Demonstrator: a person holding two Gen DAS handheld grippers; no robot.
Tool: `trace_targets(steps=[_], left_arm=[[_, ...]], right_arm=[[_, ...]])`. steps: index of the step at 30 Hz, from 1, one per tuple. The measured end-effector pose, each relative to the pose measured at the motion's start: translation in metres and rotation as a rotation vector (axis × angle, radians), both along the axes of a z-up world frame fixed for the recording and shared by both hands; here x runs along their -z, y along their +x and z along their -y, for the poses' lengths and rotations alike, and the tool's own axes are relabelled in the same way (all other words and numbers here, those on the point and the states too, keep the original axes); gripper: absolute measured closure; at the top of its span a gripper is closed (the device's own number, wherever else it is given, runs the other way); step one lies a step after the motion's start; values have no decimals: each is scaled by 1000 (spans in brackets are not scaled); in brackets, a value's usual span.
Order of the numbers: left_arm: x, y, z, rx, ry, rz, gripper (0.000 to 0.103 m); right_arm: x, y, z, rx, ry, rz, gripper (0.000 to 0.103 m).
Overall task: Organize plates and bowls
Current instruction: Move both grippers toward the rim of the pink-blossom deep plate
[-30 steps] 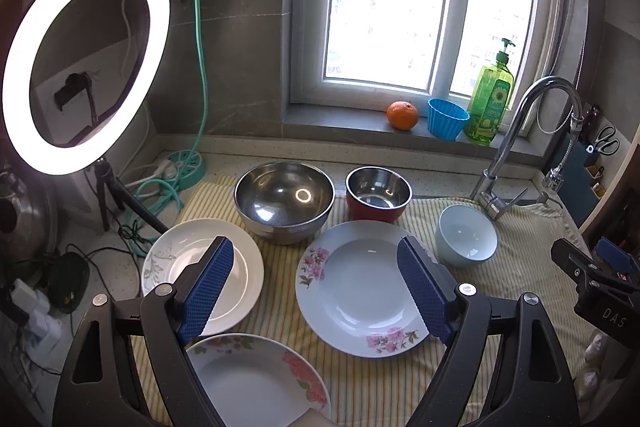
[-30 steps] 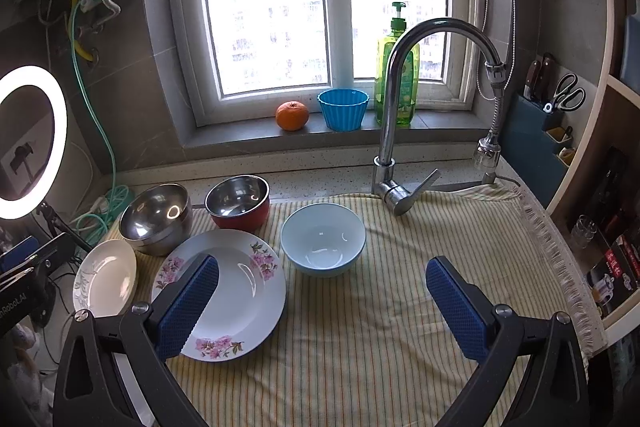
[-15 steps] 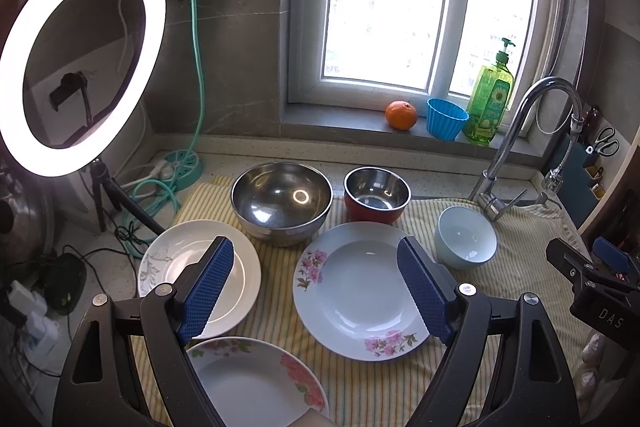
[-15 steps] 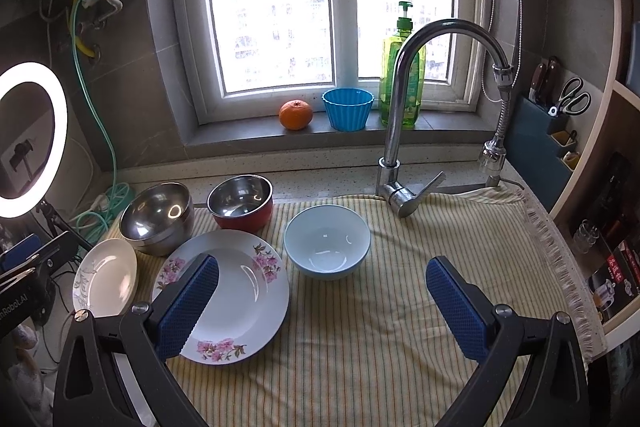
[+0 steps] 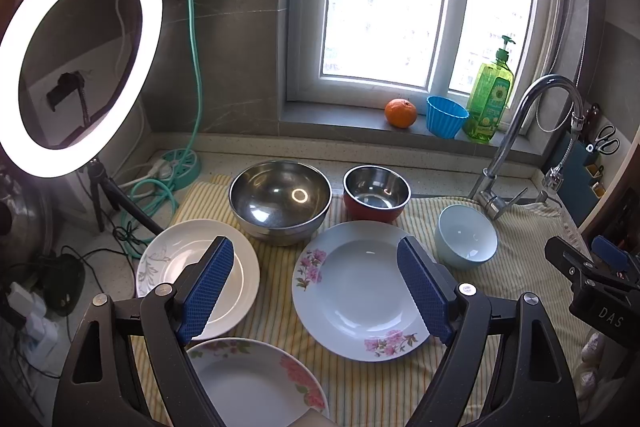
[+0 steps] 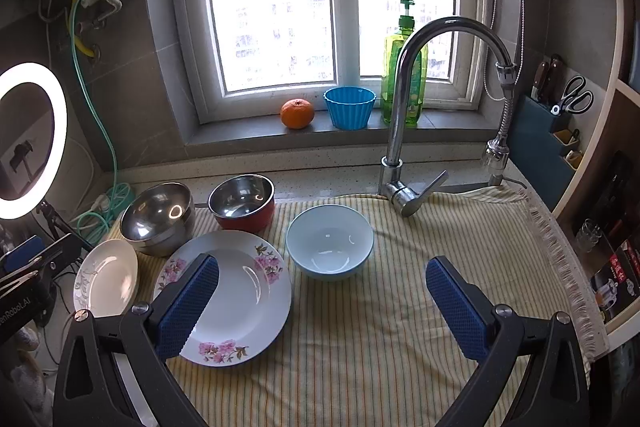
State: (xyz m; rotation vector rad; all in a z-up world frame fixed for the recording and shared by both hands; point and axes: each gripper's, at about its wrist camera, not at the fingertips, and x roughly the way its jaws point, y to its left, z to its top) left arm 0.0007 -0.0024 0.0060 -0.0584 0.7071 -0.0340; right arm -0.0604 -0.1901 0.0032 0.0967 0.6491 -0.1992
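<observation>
Since a second ago both views have drifted only a little: the left camera has slid leftward, so the dishes sit slightly further right in its frame, and the right camera has edged forward toward the pale blue bowl (image 6: 330, 247). No dish has changed place.

Dishes all lie on the striped cloth (image 6: 400, 327), unstacked. Large flowered plate (image 5: 362, 291) sits centre; a plain white plate (image 5: 198, 273) lies to its left, half off the cloth edge; a second flowered plate (image 5: 256, 383) lies nearest the left camera, partly cut off by the frame. Behind them stand the big steel bowl (image 5: 280, 201) and, just beside it, the red steel-lined bowl (image 5: 377, 193). Pale blue bowl stands apart to the right, near the tap (image 6: 404, 131).

Left gripper (image 5: 316, 291): fingers spread wide, holding nothing, hovering above the plates. Right gripper (image 6: 320, 307): likewise wide and empty, raised over the cloth between large flowered plate and bare cloth.

Judgement: task at its start, approach step; nothing grasped, nothing nested yet. Next move probably calls for lowering one gripper to a rim. A plate lying flat offers only its lip, so one finger must get under the edge; tilt needed. Bowls give an easier upright wall to pinch. Which dish is the first target cannot be told.
</observation>
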Motion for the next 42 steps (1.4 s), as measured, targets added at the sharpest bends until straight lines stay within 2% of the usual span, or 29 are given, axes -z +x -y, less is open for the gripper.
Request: trace_targets(steps=[42], left_arm=[[4,-4,-2,2,-7,-15,19]], right_arm=[[7,1,0,-9,-7,-16,0]])
